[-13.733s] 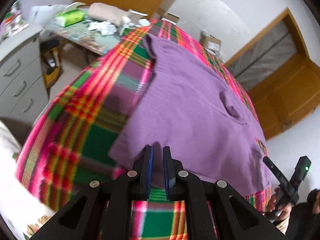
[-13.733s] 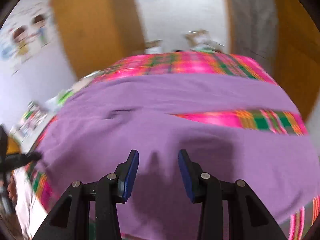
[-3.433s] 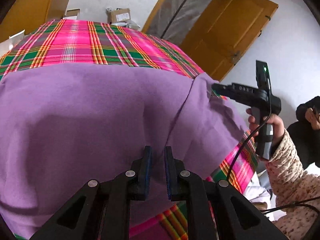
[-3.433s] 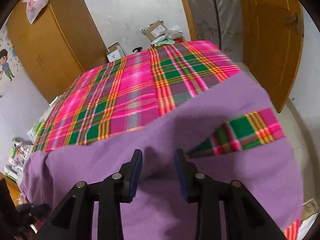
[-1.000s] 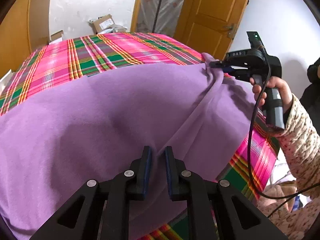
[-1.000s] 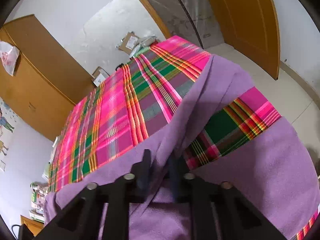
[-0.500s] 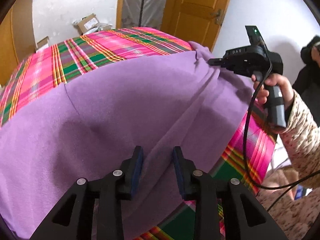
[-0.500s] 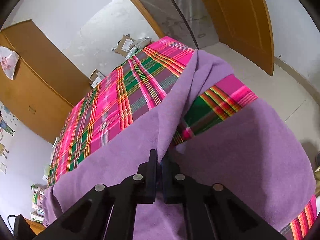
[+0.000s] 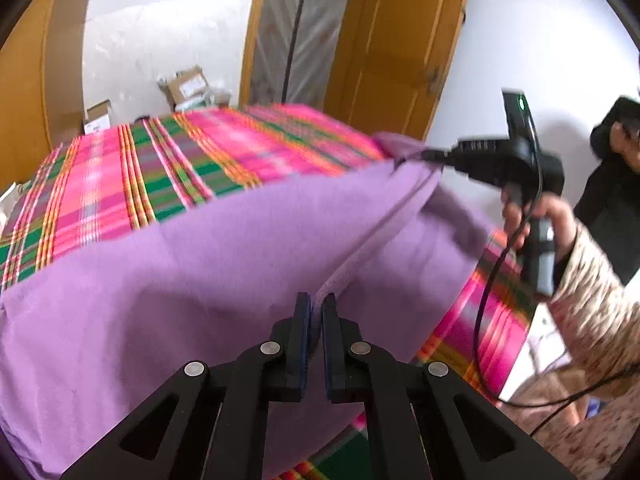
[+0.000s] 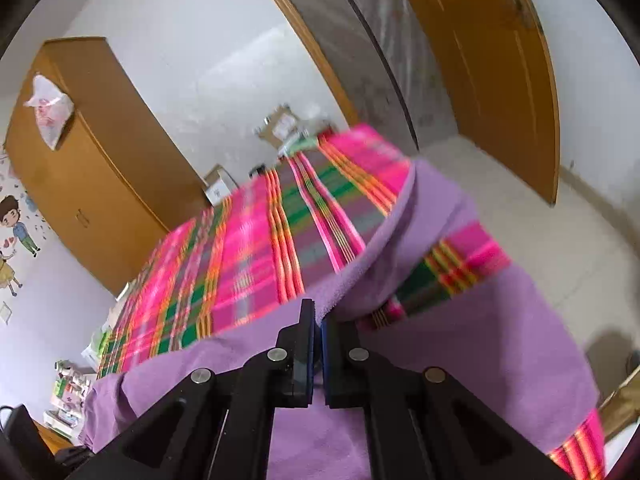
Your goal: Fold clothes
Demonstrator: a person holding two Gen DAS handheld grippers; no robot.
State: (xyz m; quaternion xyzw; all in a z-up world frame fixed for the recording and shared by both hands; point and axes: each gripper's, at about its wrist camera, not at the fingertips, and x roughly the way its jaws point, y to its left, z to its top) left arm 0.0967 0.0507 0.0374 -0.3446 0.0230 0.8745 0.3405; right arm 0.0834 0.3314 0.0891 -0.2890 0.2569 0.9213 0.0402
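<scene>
Lying spread over the near half of a pink-and-green plaid blanket point(image 9: 168, 168), a purple garment point(image 9: 160, 288), draping off the near edge and down the right side. Pinching a raised ridge of that purple cloth, the left gripper point(image 9: 316, 304), its blue-padded fingers point(image 9: 303, 320) drawn nearly together with the fold wedged between them, at the near middle of the left wrist view. Running from that pinch up and to the far right, a taut crease in the fabric, ending at the right gripper point(image 9: 430, 155), likewise clamped on a lifted corner of the garment. Gripping the handle of that right tool, a hand point(image 9: 536, 216) in a speckled cream sleeve point(image 9: 592, 308), with a black cable point(image 9: 492, 288) looping down beside it. Showing in the right wrist view, the right gripper point(image 10: 318, 316) squeezed tight on a purple edge, its pads all but meeting, and the cloth rising from the pinch toward the far right in a curved band over the plaid. Peeking through between two purple layers on the right, a strip of plaid. Standing beyond the far end of the blanket, cardboard boxes point(image 9: 188, 86) against a white wall, an orange-brown door point(image 9: 404, 44) at the far right, and a wooden wardrobe point(image 10: 92, 168) at the far left with a plastic bag point(image 10: 50, 114) hanging on it. Blurring somewhat in both views, the plaid and the far background.
</scene>
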